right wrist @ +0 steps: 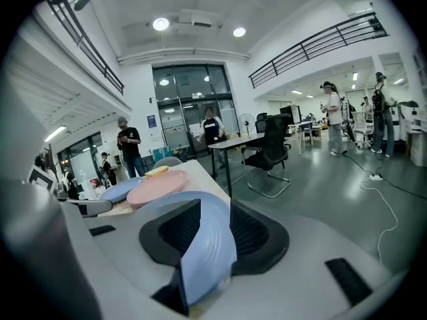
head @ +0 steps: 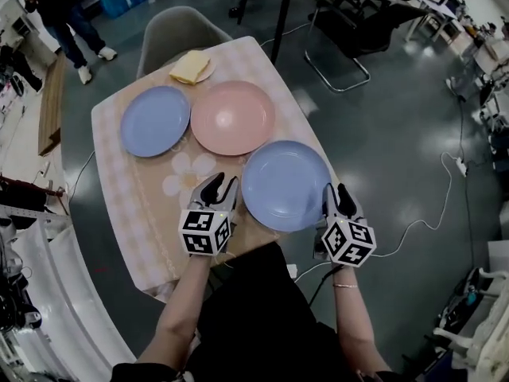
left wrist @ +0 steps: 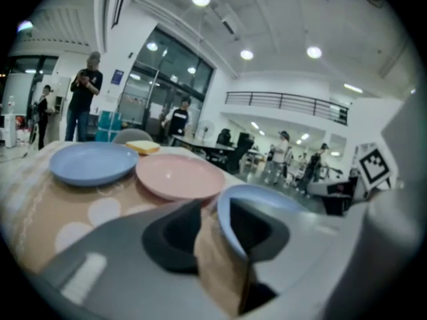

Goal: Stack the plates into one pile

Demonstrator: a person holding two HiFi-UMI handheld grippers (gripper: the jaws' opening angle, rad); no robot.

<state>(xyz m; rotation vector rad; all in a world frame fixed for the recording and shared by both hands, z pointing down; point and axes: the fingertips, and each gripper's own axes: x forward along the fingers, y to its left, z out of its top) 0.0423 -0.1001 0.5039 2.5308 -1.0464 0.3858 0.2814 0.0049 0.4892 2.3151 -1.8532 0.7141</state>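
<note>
Both forearms reach forward. The left gripper (head: 223, 181) and right gripper (head: 336, 191) flank the near blue plate (head: 285, 183) at the table's (head: 143, 237) right edge, jaws spread, its rim loosely between them — open floor lies rightward.

3 round plain plates, all face up on the table, none stacked yet. Near blue plate (head: 285, 184): L rim sits between the fingers of the L gripper (head: 221, 183), R rim between the fingers of the R gripper (head: 337, 193). Pink plate (head: 233, 117): just past the L fingers, rim right beside the near blue one; can't tell if touching. Far blue plate (head: 155, 120): further out, L of the pink, rims abt touching.
</note>
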